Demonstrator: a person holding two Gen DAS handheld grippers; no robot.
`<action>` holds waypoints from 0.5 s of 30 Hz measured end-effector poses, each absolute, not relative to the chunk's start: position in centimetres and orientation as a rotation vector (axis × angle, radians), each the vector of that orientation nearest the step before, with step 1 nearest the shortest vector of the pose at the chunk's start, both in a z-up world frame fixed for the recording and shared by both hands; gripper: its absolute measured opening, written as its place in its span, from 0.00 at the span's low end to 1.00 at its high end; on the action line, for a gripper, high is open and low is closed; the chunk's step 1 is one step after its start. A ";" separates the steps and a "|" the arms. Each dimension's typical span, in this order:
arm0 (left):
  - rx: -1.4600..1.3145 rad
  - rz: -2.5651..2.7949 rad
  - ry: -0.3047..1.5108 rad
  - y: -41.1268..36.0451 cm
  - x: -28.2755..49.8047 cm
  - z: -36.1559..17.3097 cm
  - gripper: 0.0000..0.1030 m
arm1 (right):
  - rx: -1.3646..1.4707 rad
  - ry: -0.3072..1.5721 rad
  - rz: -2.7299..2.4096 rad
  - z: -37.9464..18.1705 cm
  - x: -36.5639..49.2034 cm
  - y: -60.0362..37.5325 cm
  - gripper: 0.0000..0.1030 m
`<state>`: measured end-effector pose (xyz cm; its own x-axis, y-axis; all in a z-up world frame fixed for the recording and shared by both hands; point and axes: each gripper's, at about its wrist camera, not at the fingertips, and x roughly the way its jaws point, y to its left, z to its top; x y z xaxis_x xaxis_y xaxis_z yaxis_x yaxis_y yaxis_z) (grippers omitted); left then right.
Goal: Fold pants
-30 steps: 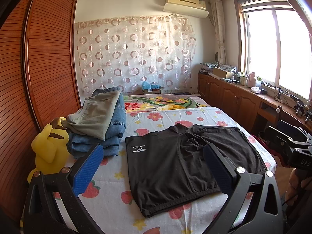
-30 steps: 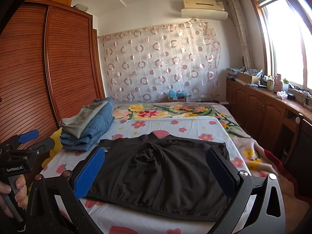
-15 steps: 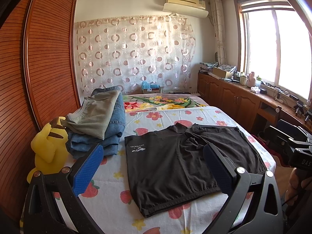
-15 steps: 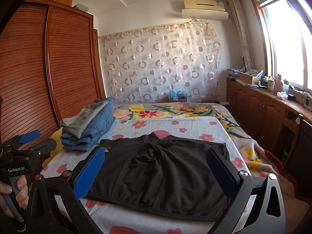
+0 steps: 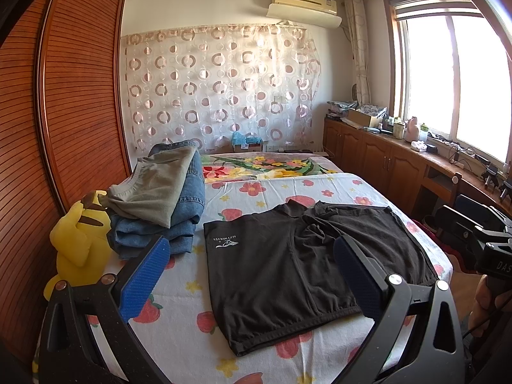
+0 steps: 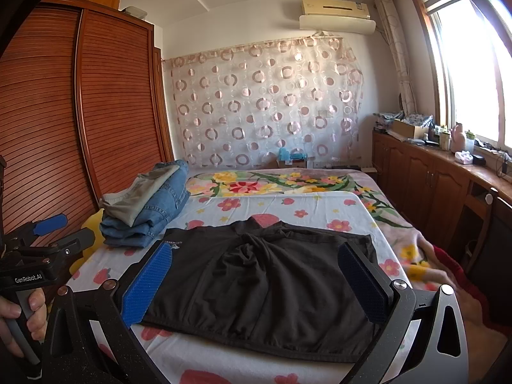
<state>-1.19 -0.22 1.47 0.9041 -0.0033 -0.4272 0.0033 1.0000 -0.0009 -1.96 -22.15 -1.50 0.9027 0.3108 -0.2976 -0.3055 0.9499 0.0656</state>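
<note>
Nothing is shifting from a second ago: I am holding my left hand-held gripper and right hand-held gripper released above the black pants, which are lying flat, unfolded, on the bed. Folding is not yet starting.

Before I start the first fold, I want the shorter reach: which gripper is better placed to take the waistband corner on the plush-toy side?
Probably the left gripper. It is open, above the bed, with that side of the black shorts ahead of it near the yellow plush. The right gripper, also open, sits toward the window side.
</note>
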 end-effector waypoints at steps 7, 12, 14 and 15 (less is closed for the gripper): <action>0.000 -0.004 0.453 -0.4 -1.1 1.5 0.99 | 0.018 0.316 0.319 -1.6 -1.8 -22.2 1.00; -0.002 -0.015 0.499 -0.4 -0.4 0.3 0.99 | 0.014 0.336 0.328 -2.0 -1.4 -22.5 1.00; -0.008 -0.015 0.522 -0.1 0.1 -0.5 0.99 | 0.014 0.350 0.329 -2.3 -1.0 -22.8 1.00; -0.009 -0.015 0.532 0.0 0.2 -0.7 0.99 | 0.014 0.357 0.335 -2.4 -0.9 -22.9 1.00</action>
